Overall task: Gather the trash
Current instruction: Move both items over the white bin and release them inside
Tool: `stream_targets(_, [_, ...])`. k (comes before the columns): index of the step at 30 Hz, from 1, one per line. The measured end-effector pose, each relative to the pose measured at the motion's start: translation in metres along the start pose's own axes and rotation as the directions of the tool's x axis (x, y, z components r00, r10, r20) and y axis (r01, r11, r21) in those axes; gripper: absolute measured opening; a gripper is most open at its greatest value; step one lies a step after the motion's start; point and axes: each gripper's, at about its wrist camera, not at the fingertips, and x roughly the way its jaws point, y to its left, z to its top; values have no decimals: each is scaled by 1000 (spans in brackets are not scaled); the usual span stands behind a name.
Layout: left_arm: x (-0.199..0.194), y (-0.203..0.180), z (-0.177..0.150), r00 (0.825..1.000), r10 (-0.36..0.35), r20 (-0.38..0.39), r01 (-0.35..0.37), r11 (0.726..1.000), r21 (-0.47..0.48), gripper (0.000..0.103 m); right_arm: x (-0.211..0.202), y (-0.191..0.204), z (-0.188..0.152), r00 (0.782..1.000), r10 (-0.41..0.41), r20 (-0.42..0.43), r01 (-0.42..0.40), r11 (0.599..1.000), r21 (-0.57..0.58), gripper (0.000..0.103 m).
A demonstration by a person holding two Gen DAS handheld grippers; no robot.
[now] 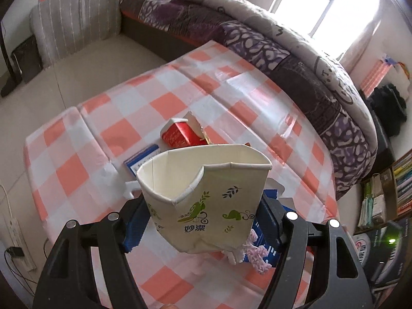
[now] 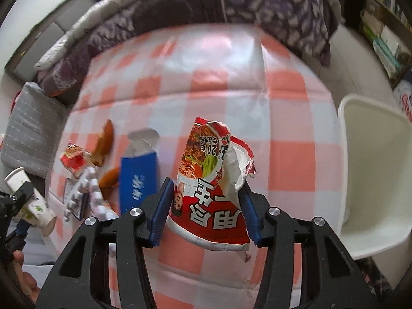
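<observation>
Your left tool [image 1: 203, 221] is clamped on a dented paper cup [image 1: 206, 200], white with green leaf print, held clear above the checked tabletop [image 1: 85, 170]; the cup's long axis runs from its crushed base at the lower middle of the left wrist frame up to its open mouth, which faces up and away from you. Your right tool [image 2: 206, 213] grips a torn red noodle wrapper [image 2: 211, 188], the blue pads [image 2: 159, 213] pressing its sides; its long axis stands roughly upright between the fingers, ripped end toward the top of the frame. With both tools full, the coming move depends on where the trash goes, and no bin shows in either view, so you will likely have to carry both pieces off the tabletop first. The trash not yet collected lies to the left in the right wrist frame: a blue carton [image 2: 137, 177] with its flap open, long axis pointing away from you, just beside the wrapper; past it some brown peel-like scraps [image 2: 104, 141], though blur makes them hard to name; a small red torn box [image 2: 73, 161]; and a white plastic blister tray [image 2: 82, 193]. All sit nearer your left hand, which holds the cup at the lower left edge of that frame.
</observation>
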Motion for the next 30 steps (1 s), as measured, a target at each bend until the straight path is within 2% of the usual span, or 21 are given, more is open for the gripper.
stream_targets(5, [-6,-10,0,997,43,69,-47,997,66,72,-21,7,2,992,-28,120,36,997,-72,48])
stream_targets(11, [-12,-27,-5,987,80,140,-99,985,139,72,-49,9,6,966,-68,249,103,986,-129,48])
stream_targets(17, [-13,-42,-11,983,80,167,-110,977,184,72,-63,2,6,951,-92,297,139,980,-140,49])
stream_targets(30, [-12,-80,-31,986,34,164,-77,960,267,72,-80,-28,7,936,-146,319,192,975,-116,49])
